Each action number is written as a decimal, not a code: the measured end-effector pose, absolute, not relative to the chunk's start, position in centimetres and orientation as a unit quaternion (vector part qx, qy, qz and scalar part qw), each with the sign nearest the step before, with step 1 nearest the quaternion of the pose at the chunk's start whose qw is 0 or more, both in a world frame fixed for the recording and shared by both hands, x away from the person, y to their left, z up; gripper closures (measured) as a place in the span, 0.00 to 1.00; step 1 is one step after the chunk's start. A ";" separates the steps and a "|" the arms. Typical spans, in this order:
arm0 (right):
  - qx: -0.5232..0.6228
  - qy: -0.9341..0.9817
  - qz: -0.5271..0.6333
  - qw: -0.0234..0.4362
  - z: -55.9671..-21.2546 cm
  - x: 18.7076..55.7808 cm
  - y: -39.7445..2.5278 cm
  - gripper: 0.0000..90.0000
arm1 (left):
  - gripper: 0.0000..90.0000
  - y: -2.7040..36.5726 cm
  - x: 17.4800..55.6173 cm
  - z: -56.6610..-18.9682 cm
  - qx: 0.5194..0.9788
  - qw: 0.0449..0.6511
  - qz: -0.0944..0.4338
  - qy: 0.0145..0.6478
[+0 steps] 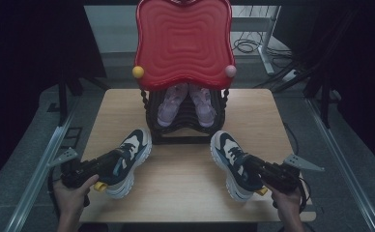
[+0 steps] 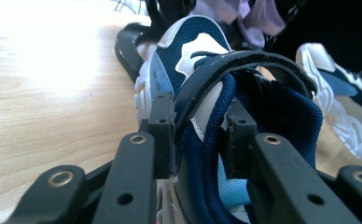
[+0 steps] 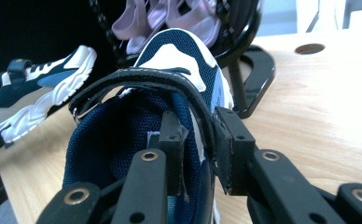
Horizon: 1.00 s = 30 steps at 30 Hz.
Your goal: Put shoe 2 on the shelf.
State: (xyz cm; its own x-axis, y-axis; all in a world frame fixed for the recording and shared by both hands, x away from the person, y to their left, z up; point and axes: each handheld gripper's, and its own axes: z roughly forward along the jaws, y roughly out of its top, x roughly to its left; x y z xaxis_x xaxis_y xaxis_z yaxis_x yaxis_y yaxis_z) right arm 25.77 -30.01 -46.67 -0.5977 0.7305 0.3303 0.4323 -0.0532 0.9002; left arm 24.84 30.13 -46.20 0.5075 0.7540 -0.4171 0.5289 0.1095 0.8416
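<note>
Two navy sneakers, one in each tool. My left tool is clamped on the collar of the left sneaker, which sits on the tabletop at about seven o'clock from the black shoe rack. My right tool is pinched on the collar of the right sneaker, at about five o'clock from the rack. Both toes point toward twelve o'clock, at the rack under the red tray, where a pink pair already sits.

Now the risk, as I judge it: each grip is thin, just padded fabric and strap edge between the jaws. Lift too fast and the heavy sole could swing down and peel the collar free. Going in, a toe could catch the rack's black frame or nudge the pink pair.
</note>
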 end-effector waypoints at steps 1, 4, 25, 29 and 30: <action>0.433 0.672 0.586 0.130 -46.6 25.7 -30.2 0.82 | 0.78 30.2 24.8 -46.1 0.657 0.569 0.101 0.484; 0.435 0.666 0.591 0.134 -46.3 25.7 -30.5 0.82 | 0.78 30.3 24.5 -45.7 0.648 0.578 0.110 0.483; 0.462 0.609 0.620 0.178 -44.6 25.6 -33.0 0.82 | 0.78 31.0 23.6 -44.2 0.613 0.605 0.149 0.486; 0.466 0.596 0.627 0.187 -44.2 25.7 -33.5 0.82 | 0.78 31.4 23.7 -43.9 0.605 0.611 0.149 0.488; 0.467 0.594 0.628 0.188 -44.2 25.7 -33.6 0.82 | 0.78 31.5 23.7 -43.9 0.604 0.611 0.150 0.489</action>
